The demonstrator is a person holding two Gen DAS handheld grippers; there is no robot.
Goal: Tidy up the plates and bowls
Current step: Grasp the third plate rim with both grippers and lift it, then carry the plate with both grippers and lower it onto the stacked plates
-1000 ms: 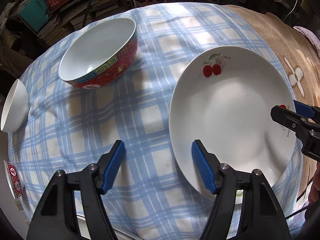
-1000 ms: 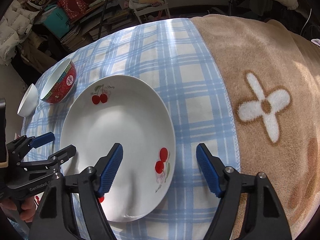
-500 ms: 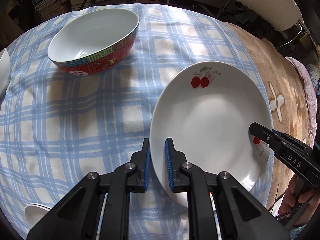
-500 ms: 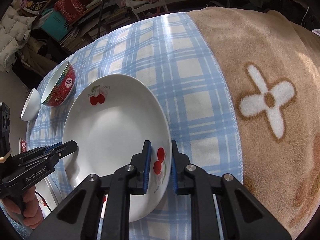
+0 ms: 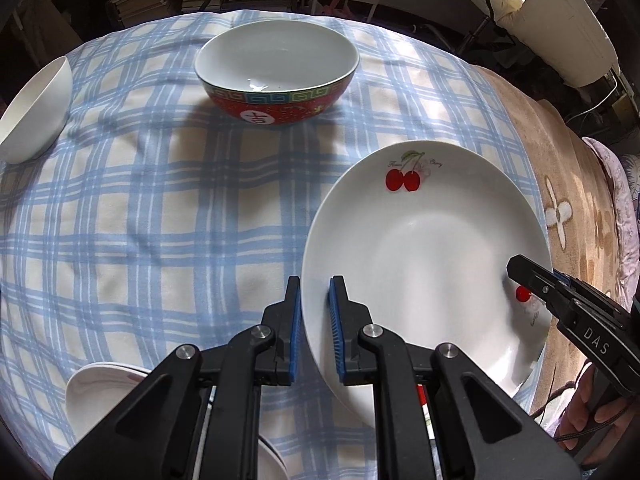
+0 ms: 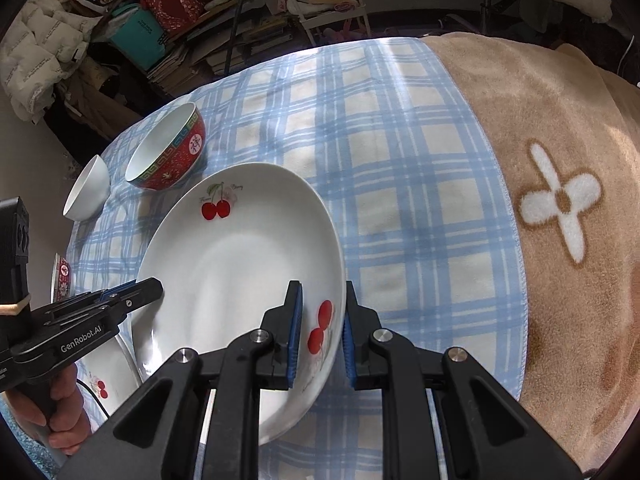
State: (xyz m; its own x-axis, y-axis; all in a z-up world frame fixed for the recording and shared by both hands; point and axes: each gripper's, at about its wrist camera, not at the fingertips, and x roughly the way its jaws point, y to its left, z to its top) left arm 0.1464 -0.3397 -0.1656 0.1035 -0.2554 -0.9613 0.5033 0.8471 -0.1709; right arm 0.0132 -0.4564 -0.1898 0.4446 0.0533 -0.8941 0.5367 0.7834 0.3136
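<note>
A large white plate with red cherry prints (image 5: 432, 256) is held off the checked cloth. My left gripper (image 5: 314, 328) is shut on its left rim, and my right gripper (image 6: 320, 332) is shut on its right rim (image 6: 240, 264). Each gripper shows in the other's view: the right one (image 5: 560, 304) and the left one (image 6: 100, 308). A red patterned bowl (image 5: 276, 76) stands upright at the far side, also in the right wrist view (image 6: 168, 152). A small white bowl (image 5: 36, 112) stands left of it.
Another cherry plate (image 6: 116, 376) lies under the held plate at the near left. A white dish (image 5: 100, 384) sits at the near edge. A small red-rimmed dish (image 6: 60, 276) stands at the left edge. A beige flower blanket (image 6: 560, 200) covers the table's right side. Cluttered shelves stand behind.
Both grippers closed onto opposite rims of the cherry plate, then raised it off the cloth. The left view swung so that the red bowl is now ahead.
</note>
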